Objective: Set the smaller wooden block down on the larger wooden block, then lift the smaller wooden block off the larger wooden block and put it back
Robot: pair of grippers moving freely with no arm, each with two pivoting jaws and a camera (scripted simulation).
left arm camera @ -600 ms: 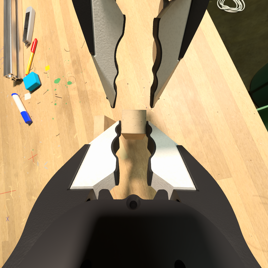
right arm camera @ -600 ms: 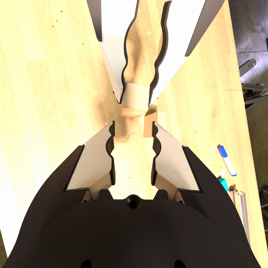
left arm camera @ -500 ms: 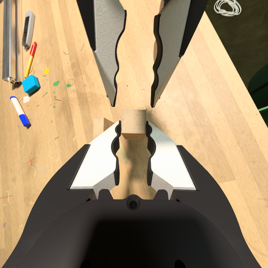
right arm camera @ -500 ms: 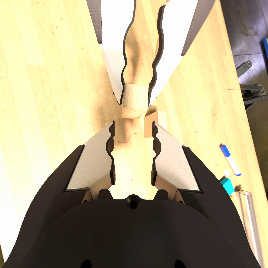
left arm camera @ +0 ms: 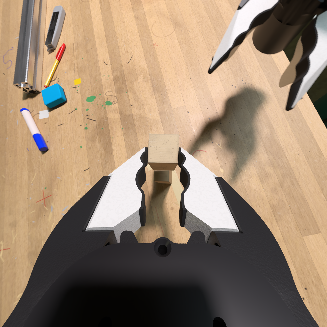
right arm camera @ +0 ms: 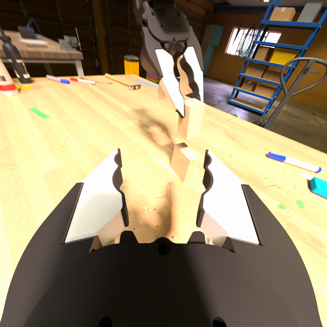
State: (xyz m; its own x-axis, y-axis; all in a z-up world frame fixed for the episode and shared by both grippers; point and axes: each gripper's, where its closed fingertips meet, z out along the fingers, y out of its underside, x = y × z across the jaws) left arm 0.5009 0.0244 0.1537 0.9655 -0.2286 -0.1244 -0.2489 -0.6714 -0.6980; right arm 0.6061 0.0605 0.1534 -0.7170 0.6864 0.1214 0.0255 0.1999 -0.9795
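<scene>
Smaller wooden block [left arm camera: 162, 149], as I judged the held one to be, hung clamped between the fingertips of your left gripper [left arm camera: 162, 154], clear of the workbench [left arm camera: 123, 53]. The larger wooden block [left arm camera: 162, 177] stood on the bench beneath it, showing just toward 6 o'clock of the held block in the left wrist view. From the right wrist view the two were apart: the held block [right arm camera: 191, 120] sat toward 12 o'clock of the lower block [right arm camera: 184, 162], with a thin gap between them.

To do the placing well, you needed to square the held block's faces with the lower block's top, centre it, and come straight down until the wood met. Opening the jaws only once it rested flat would have been wise, since a release from above or off-centre risked a tumble. The lower top looked not much broader than the block meant to rest on it, so the margin seemed small.

Your left gripper's jaws were closed on the block's two side faces, pressing near its upper end. Your right gripper [right arm camera: 162, 154] had its jaws wide apart, held nothing and touched nothing; in the left wrist view it [left arm camera: 249, 90] hovered at 1 o'clock, well apart from both blocks.

Toward 10 o'clock lay a blue cube [left arm camera: 54, 95], a blue-capped marker [left arm camera: 33, 129], a red-and-yellow pen [left arm camera: 54, 65] and an aluminium rail [left arm camera: 28, 44], all well away.
</scene>
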